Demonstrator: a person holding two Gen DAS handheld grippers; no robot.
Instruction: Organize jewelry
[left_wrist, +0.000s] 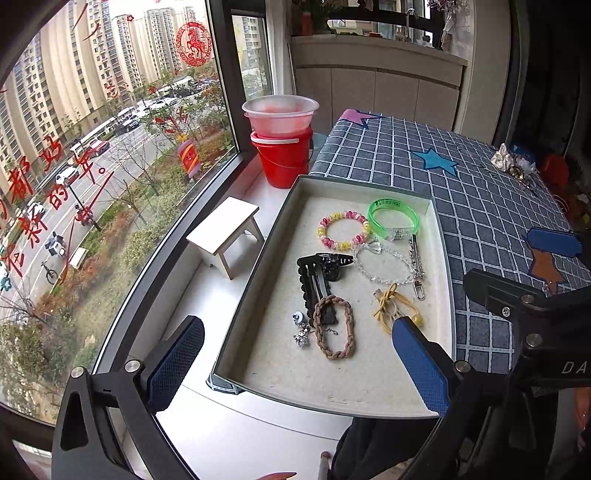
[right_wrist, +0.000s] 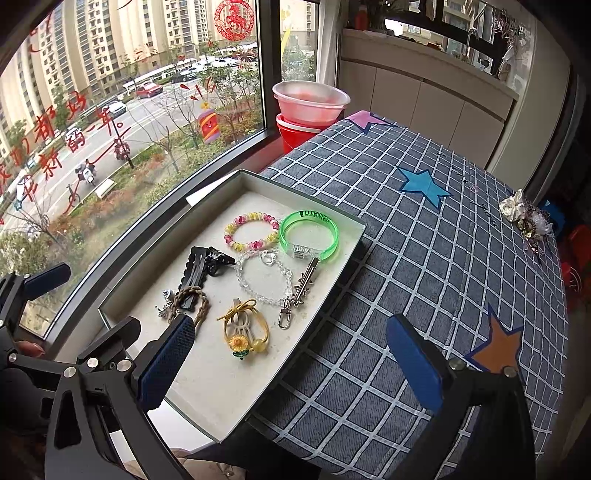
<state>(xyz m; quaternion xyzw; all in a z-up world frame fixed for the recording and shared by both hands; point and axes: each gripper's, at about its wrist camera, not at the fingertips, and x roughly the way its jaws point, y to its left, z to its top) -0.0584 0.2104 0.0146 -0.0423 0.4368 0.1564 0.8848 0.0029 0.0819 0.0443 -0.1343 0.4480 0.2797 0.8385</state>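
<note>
Left wrist view: the left gripper is hanging over the near end of the tray, jaws spread wide, gripping nothing.
Right wrist view: the right gripper is hovering at the tray's near right edge, jaws released and empty too.
Tray: shallow, pale-floored box sitting at the left edge of the checked tablecloth, beside the window.
Far end: a pink-and-yellow beaded bracelet is lying just left of a translucent green bangle.
Middle: a clear crystal bracelet, a spiky silver clip and black hair clips are sharing the space.
Near end: a braided brown hair tie is overlapping the black clips; a yellow sunflower hair tie is resting to its right.
</note>
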